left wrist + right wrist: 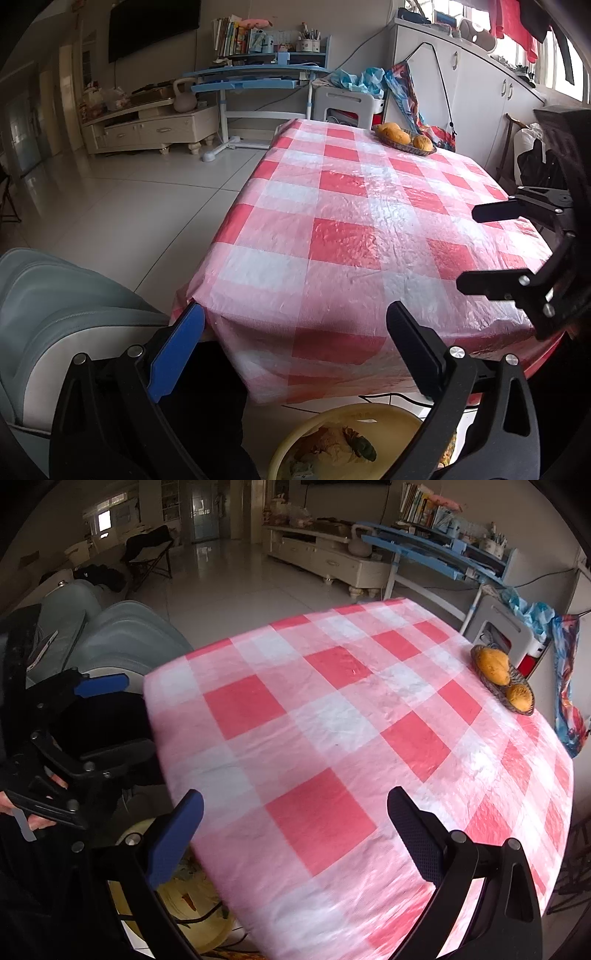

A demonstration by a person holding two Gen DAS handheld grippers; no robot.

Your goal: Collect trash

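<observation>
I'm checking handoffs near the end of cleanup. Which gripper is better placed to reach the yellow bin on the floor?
Left, probably. The left gripper hangs open past the table edge, with the yellow bin just below its fingers. The right gripper, also open, sits over the tablecloth.

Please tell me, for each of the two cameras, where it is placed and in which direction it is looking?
Left wrist: on the left hand-held gripper, open, facing the checked table from its near corner; the right hand-held gripper shows at right.
Right wrist: on the right hand-held gripper, above the table's near edge; the left hand-held gripper and a hand show at left.
Shared: table, fruit basket, yellow basin.
</observation>
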